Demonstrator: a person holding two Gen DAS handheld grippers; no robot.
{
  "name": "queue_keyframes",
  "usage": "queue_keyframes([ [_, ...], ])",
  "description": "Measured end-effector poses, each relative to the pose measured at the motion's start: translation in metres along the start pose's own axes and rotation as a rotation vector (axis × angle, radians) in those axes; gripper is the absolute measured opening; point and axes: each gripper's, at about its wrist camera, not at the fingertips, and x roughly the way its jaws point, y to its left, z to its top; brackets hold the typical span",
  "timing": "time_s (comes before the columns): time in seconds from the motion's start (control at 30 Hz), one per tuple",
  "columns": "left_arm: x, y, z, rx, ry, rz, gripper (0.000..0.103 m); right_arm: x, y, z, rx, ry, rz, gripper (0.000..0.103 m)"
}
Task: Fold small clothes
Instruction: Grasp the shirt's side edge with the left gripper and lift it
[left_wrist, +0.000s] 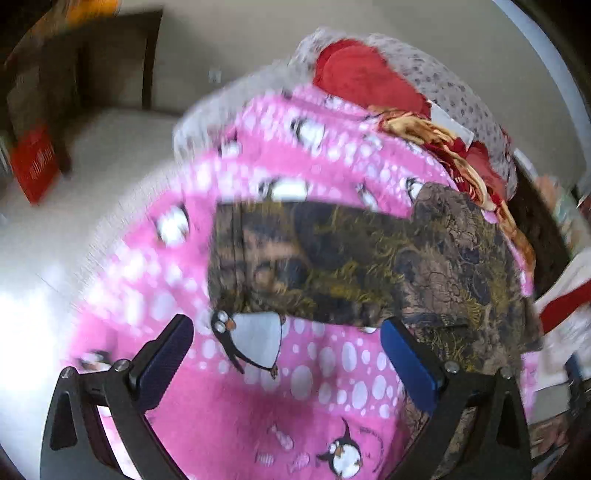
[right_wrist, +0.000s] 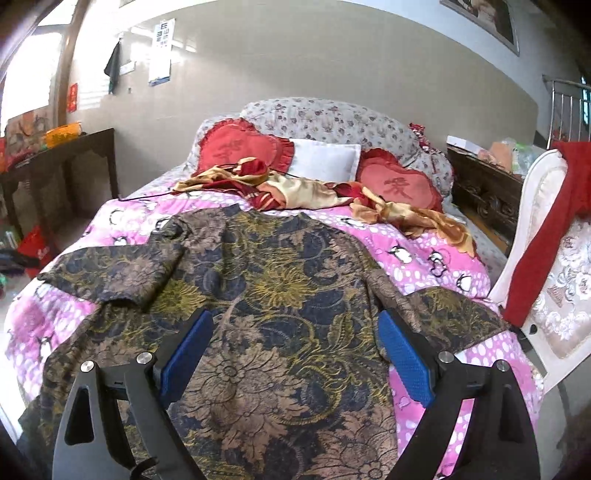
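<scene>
A dark floral top (right_wrist: 266, 295) in navy, gold and brown lies spread flat on a pink penguin blanket (right_wrist: 443, 273). Its left sleeve is folded in over the body; its right sleeve lies stretched out. My right gripper (right_wrist: 295, 328) is open and empty, hovering over the top's lower middle. In the left wrist view, the top's left sleeve (left_wrist: 332, 258) lies across the blanket (left_wrist: 229, 406). My left gripper (left_wrist: 288, 332) is open and empty just below the sleeve's hem. That view is blurred.
Red heart cushions (right_wrist: 240, 147), a white pillow (right_wrist: 325, 160) and a crumpled red-gold cloth (right_wrist: 295, 190) lie at the bed's head. A white chair (right_wrist: 546, 258) with a red garment stands right. A dark table (right_wrist: 62, 162) stands left.
</scene>
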Motion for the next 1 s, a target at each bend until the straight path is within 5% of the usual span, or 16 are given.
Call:
queue_keyframes([
  [0.1,0.019,0.017,0.0,-0.079,0.016,-0.043,0.102,0.001,0.0,-0.012,0.003,0.004,0.014,0.081],
  [0.27,0.032,0.015,0.015,-0.056,0.019,-0.051,0.103,0.012,0.01,-0.033,-0.017,0.052,0.036,0.081],
  [0.37,0.03,0.022,0.026,-0.121,-0.003,-0.126,0.099,0.02,0.016,-0.042,-0.023,0.087,0.044,0.081],
  [0.5,0.03,0.044,0.031,-0.281,0.004,-0.24,0.05,0.02,0.024,-0.053,-0.026,0.1,0.064,0.081],
  [0.73,0.029,0.055,0.029,-0.31,0.01,-0.178,0.009,0.029,0.026,-0.064,-0.032,0.128,0.044,0.081],
  [0.87,0.009,0.045,0.032,-0.281,-0.058,-0.116,0.005,0.035,0.02,-0.069,-0.012,0.142,0.043,0.081],
  [1.0,-0.048,0.019,0.058,-0.183,-0.235,-0.054,0.005,0.049,0.008,-0.073,0.018,0.15,0.035,0.081],
])
